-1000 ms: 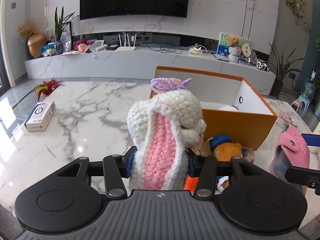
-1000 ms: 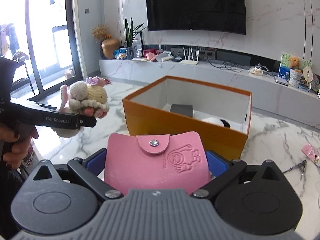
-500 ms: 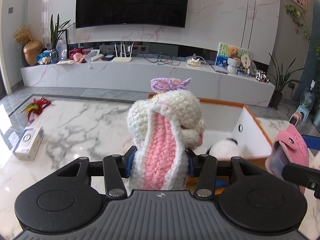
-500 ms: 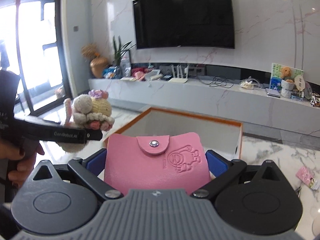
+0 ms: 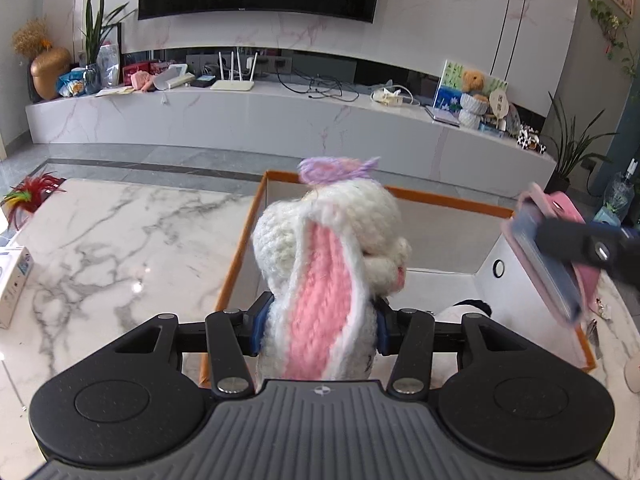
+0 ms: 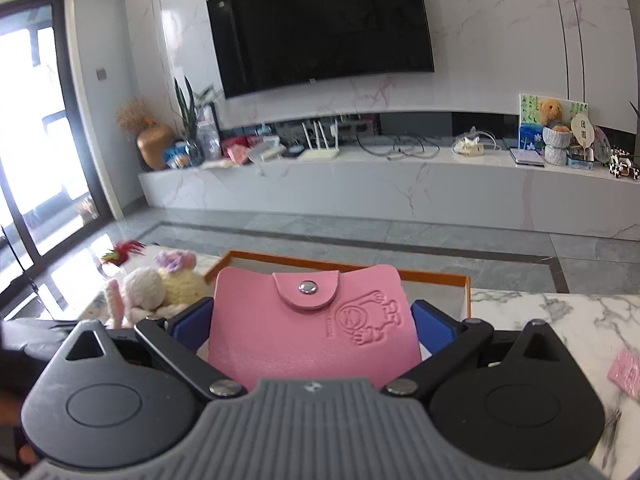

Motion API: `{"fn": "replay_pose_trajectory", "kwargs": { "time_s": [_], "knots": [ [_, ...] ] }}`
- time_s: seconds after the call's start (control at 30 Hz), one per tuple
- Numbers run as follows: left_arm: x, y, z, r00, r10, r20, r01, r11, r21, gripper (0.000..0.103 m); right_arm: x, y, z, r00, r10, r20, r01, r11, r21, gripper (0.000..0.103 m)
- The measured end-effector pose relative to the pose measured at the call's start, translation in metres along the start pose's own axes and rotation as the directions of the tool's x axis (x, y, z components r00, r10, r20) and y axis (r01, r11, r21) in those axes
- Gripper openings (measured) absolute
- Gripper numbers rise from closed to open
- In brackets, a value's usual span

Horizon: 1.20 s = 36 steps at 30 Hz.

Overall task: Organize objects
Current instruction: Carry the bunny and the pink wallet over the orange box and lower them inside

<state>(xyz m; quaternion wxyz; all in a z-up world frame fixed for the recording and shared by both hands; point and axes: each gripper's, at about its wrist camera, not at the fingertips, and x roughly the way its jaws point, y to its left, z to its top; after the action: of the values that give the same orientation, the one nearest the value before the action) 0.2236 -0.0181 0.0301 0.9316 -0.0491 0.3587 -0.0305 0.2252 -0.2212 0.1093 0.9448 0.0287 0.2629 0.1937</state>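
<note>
My left gripper (image 5: 318, 328) is shut on a crocheted white and pink bunny (image 5: 328, 264) with a purple bow, held over the near left part of the open orange box (image 5: 440, 196). My right gripper (image 6: 312, 328) is shut on a pink snap card wallet (image 6: 312, 320), held above the box's right side; the wallet also shows in the left wrist view (image 5: 552, 256). The bunny also shows at the left of the right wrist view (image 6: 160, 288). A black and white plush (image 5: 460, 312) lies inside the box.
The box stands on a white marble table (image 5: 120, 248). A small white carton (image 5: 14, 280) and a red feather toy (image 5: 28, 196) lie at the table's left. A pink packet (image 6: 626, 372) and a thin metal tool (image 6: 612, 436) lie right of the box.
Both grippers have moved forward and over the box, carrying the bunny and the wallet. The box's inside now lies below them. The right gripper has risen and tilted up.
</note>
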Motion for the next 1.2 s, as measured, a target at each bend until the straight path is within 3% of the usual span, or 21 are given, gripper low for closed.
{"fn": "replay_pose_trajectory", "kwargs": {
  "time_s": [0.2, 0.57, 0.87, 1.2],
  "knots": [
    [0.018, 0.003, 0.003, 0.999, -0.004, -0.032, 0.003, 1.0, -0.024, 0.056, 0.041, -0.009, 0.011, 0.996, -0.021, -0.083, 0.02, 1.0, -0.011, 0.101],
    [0.043, -0.011, 0.007, 0.996, 0.045, -0.072, -0.044, 0.999, 0.014, 0.056, 0.086, -0.015, 0.011, 0.978, -0.034, -0.205, 0.029, 0.999, -0.027, 0.101],
    [0.055, -0.022, 0.008, 0.995, 0.016, -0.1, -0.014, 1.0, 0.015, 0.056, 0.115, -0.019, 0.007, 0.96, -0.061, -0.272, 0.064, 0.998, 0.003, 0.101],
    [0.071, -0.022, 0.004, 0.977, 0.05, -0.207, -0.046, 0.999, 0.027, 0.056, 0.145, -0.024, 0.006, 0.937, -0.064, -0.344, 0.086, 0.995, 0.048, 0.101]
  ]
}}
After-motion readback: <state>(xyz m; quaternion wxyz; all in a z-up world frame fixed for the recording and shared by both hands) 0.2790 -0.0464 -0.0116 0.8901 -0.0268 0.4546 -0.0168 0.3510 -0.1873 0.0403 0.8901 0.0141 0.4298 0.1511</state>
